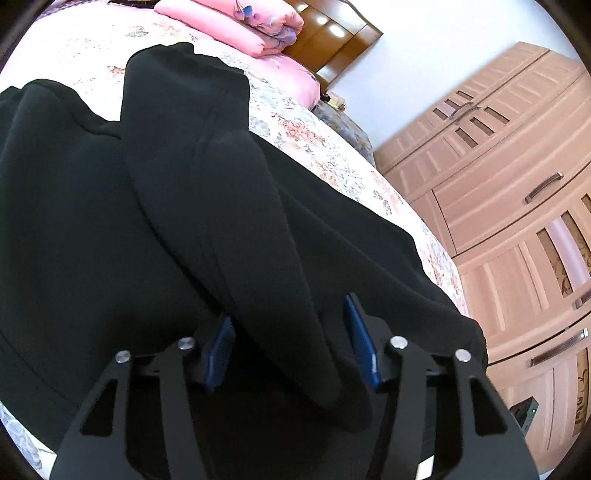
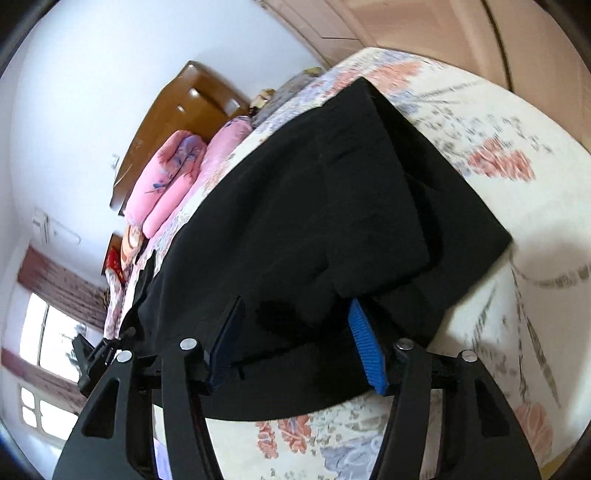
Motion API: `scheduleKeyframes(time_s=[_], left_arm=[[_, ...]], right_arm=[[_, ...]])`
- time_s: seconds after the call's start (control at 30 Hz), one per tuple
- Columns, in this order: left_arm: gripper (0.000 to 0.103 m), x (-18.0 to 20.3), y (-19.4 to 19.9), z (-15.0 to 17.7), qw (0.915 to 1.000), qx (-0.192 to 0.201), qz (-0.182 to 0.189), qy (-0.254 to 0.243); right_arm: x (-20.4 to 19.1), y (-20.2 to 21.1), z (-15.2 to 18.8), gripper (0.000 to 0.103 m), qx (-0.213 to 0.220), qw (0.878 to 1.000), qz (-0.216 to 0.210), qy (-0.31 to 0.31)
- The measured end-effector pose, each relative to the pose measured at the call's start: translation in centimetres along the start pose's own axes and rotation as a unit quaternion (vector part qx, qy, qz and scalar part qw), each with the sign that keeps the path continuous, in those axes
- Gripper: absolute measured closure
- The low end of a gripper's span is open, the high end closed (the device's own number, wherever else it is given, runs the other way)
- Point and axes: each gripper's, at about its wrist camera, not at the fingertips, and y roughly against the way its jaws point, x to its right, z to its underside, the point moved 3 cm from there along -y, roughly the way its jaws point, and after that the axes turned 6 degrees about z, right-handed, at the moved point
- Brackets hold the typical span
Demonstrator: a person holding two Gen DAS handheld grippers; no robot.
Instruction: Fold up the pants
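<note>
Both grippers low over black pants on bed, jaws spread around fabric

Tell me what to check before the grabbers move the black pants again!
1. Black fabric pants lying on the floral bedspread: ok.
2. Cloth between the left gripper fingers: ok, jaws wide apart, not pinching.
3. Cloth between the right gripper fingers: ok, jaws also wide apart.
4. Pants smooth: not ok, a raised fold runs up the middle.
5. Folded pink quilt away from the pants: ok.
6. Pant-leg ends lined up: cannot tell.
</note>
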Motion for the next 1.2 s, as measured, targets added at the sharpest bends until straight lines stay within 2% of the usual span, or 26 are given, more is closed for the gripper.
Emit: scheduleKeyframes(time_s=[0.03, 0.07, 0.1, 0.17, 0.2, 0.27, 0.37, 0.43, 0.5, 0.6, 0.7, 0.8, 0.87, 0.93, 0.97, 1.1, 1.17, 1.2], left_arm=[[0.064, -0.1, 0.0, 0.0, 0.9999, 0.001, -0.01, -0.005], [0.071, -0.1, -0.2, -0.1, 0.9996, 0.002, -0.024, -0.014], [0.083, -0.1, -0.3, 0.0, 0.9992, 0.001, -0.033, -0.024], [0.09, 0.0, 0.1, 0.0, 0.9993, 0.007, -0.025, -0.028], [0.091, 0.2, 0.8, 0.0, 0.9992, 0.018, -0.02, -0.031], [0.092, 1.5, 2.4, -0.1, 0.9979, 0.041, -0.014, -0.049], [0.092, 5.3, 6.5, 0.2, 0.9917, 0.083, 0.005, -0.098], [0.092, 6.0, 7.4, 1.5, 0.9903, 0.083, 0.003, -0.112], [0.092, 4.7, 6.0, 3.4, 0.9903, 0.055, -0.026, -0.125], [0.092, 1.9, 2.5, 5.9, 0.9947, 0.007, -0.048, -0.091], [0.092, 2.5, 2.8, 6.0, 0.9916, 0.024, -0.058, -0.113], [0.092, 3.6, 4.9, 5.2, 0.9922, 0.043, -0.036, -0.112], [0.092, 3.6, 4.8, 5.2, 0.9916, 0.036, -0.044, -0.116], [0.092, 2.3, 3.6, 5.6, 0.9923, 0.02, -0.052, -0.111], [0.092, 1.5, 2.9, 6.1, 0.9929, 0.008, -0.059, -0.104], [0.092, 1.8, 3.6, 6.2, 0.9921, 0.024, -0.051, -0.112], [0.09, 1.7, 3.4, 6.3, 0.9923, 0.018, -0.05, -0.112], [0.086, 1.2, 3.1, 6.4, 0.993, 0.012, -0.052, -0.105]], right_arm=[[0.2, -0.1, 0.1, 0.052, 0.001, 1.0, -0.005, -0.008], [0.5, -0.2, -0.1, 0.055, 0.005, 1.0, -0.009, -0.016], [0.6, -0.2, -0.2, 0.066, 0.009, 1.0, -0.004, -0.018], [0.3, 0.2, -0.2, 0.087, 0.029, 0.999, 0.015, 0.0], [-0.2, 0.9, -0.4, 0.09, 0.044, 0.999, 0.005, 0.013], [-1.6, 2.6, -0.9, 0.092, 0.069, 0.997, 0.002, 0.044], [-4.2, 5.7, -1.8, 0.094, 0.118, 0.987, 0.018, 0.103], [-3.8, 7.0, -1.7, 0.094, 0.131, 0.984, 0.025, 0.118], [-1.3, 5.6, -1.2, 0.094, 0.103, 0.989, 0.039, 0.103], [2.9, 2.4, 0.8, 0.096, 0.054, 0.995, 0.065, 0.059], [2.8, 2.7, 0.9, 0.096, 0.066, 0.994, 0.061, 0.056], [1.3, 4.3, 0.6, 0.096, 0.084, 0.993, 0.053, 0.065], [1.5, 4.3, 0.9, 0.096, 0.08, 0.993, 0.061, 0.059], [3.4, 2.7, 1.3, 0.096, 0.056, 0.995, 0.071, 0.039], [4.0, 2.3, 1.4, 0.098, 0.055, 0.996, 0.06, 0.027], [3.0, 3.2, 1.1, 0.098, 0.06, 0.995, 0.068, 0.034], [3.4, 2.8, 1.1, 0.098, 0.058, 0.996, 0.068, 0.021], [3.5, 2.7, 1.3, 0.094, 0.059, 0.996, 0.064, 0.014]])
